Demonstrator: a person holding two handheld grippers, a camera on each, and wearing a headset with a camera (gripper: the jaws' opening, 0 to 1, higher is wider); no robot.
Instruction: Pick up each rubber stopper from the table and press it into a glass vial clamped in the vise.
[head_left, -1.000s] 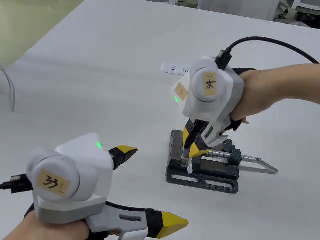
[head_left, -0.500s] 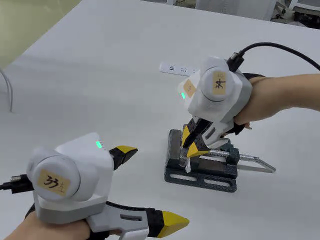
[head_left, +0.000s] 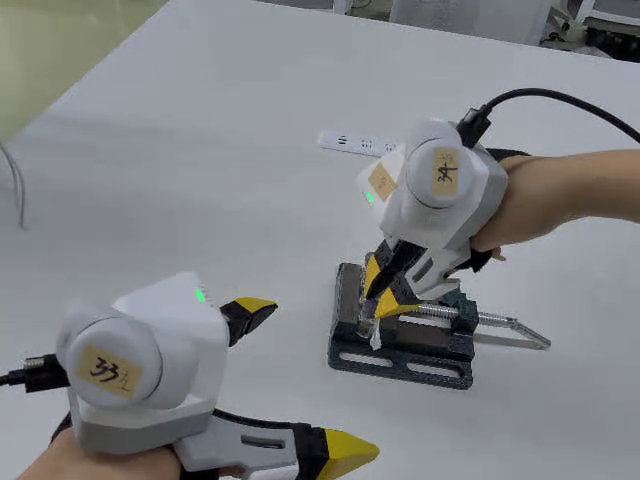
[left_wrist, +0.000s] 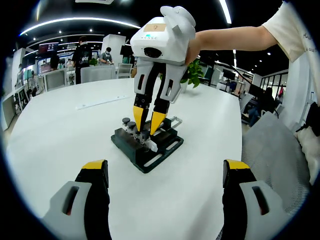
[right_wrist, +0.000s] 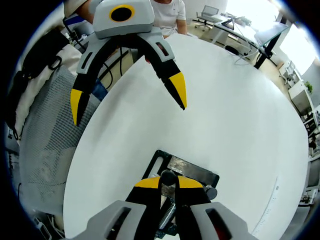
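In the head view your right claw is pinched almost shut. Its tips point down onto the glass vial at the near-left end of the vise, which sits on the counter. Over the last second those tips have barely shifted against the vise, while the tool's body has swung slightly to your right above them. That looks like a press under way, not a let-go. Your left claw has stayed low and near you, spread wide and holding nothing, well apart from the vise. In the left gripper view its two jaws stand far apart with bare counter between them. Ahead, the right claw comes straight down on the near end of the vise. The other vials behind it carry dark tops, so they are probably stoppered already. In the right gripper view the rubber stopper shows as a dark round piece clenched between the yellow tips, directly over the vise. It hides the vial's mouth, so you cannot tell how deep it sits. Judge the seating by feel before you release it.
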